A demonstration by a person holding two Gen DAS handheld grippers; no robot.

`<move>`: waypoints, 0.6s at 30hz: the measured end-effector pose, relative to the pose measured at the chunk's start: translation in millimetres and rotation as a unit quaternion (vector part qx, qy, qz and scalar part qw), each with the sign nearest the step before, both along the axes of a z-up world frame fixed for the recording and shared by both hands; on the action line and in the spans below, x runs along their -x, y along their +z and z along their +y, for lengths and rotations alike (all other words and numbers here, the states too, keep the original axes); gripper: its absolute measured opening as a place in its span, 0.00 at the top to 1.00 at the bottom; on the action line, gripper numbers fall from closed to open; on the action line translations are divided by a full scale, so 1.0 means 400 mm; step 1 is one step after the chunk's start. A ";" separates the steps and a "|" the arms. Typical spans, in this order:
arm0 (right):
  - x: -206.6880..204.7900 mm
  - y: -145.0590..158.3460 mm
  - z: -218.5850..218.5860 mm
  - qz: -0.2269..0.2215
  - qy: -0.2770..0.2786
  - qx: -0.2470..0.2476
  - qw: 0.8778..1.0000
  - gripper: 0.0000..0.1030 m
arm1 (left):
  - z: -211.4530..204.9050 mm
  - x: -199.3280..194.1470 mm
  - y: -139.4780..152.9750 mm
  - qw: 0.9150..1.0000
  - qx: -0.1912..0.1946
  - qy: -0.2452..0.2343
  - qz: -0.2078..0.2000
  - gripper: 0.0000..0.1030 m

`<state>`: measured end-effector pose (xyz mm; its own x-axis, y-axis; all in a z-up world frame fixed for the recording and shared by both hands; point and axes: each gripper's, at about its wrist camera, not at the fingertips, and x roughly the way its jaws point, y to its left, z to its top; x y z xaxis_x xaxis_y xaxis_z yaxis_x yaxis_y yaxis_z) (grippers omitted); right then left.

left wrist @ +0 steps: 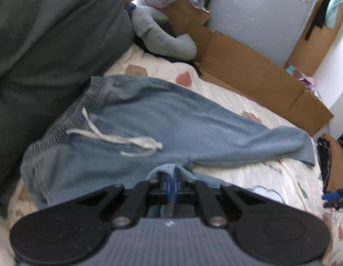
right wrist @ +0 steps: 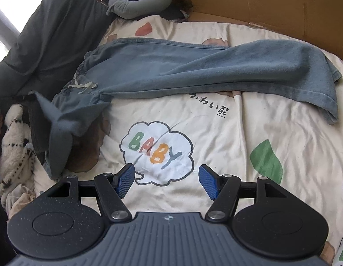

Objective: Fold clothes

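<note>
Your blue drawstring trousers [right wrist: 193,71] lie across the bed [right wrist: 271,122], waistband toward the dark grey bedding [right wrist: 49,40], one leg stretched along the cardboard box [right wrist: 260,4]. Your left tool [left wrist: 170,185] is pressed together, pinching the other leg's fabric. Your right tool [right wrist: 167,180] hovers spread and empty, nearer the "BABY" print [right wrist: 157,149].

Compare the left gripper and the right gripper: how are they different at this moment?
The left gripper is shut on a fold of the blue jeans; the right gripper is open and holds nothing. The left gripper lifts denim off the bed; the right gripper hangs over the printed bedsheet, above the "BABY" cloud, apart from the jeans. Both have blue pads on black fingers and point downward.
</note>
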<state>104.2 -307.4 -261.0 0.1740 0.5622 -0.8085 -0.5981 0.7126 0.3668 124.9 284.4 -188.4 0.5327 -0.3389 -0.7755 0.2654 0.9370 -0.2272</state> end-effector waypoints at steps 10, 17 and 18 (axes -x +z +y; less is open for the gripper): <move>-0.004 -0.019 0.003 0.002 0.001 0.013 1.000 0.32 | 0.018 -0.156 -0.060 0.999 -0.031 0.019 0.013 0.97; -0.001 -0.031 0.020 0.003 0.008 0.019 1.000 0.32 | 0.044 -0.218 -0.155 0.995 -0.052 0.070 0.046 0.97; 0.000 -0.032 0.021 0.003 0.007 0.019 1.000 0.32 | 0.049 -0.225 -0.169 0.994 -0.055 0.075 0.050 0.97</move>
<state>104.3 -298.9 -274.0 0.1613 0.5329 -0.8307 -0.6064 0.7176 0.3426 214.8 304.1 -256.1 0.4887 -0.1712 -0.8555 0.1021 0.9850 -0.1388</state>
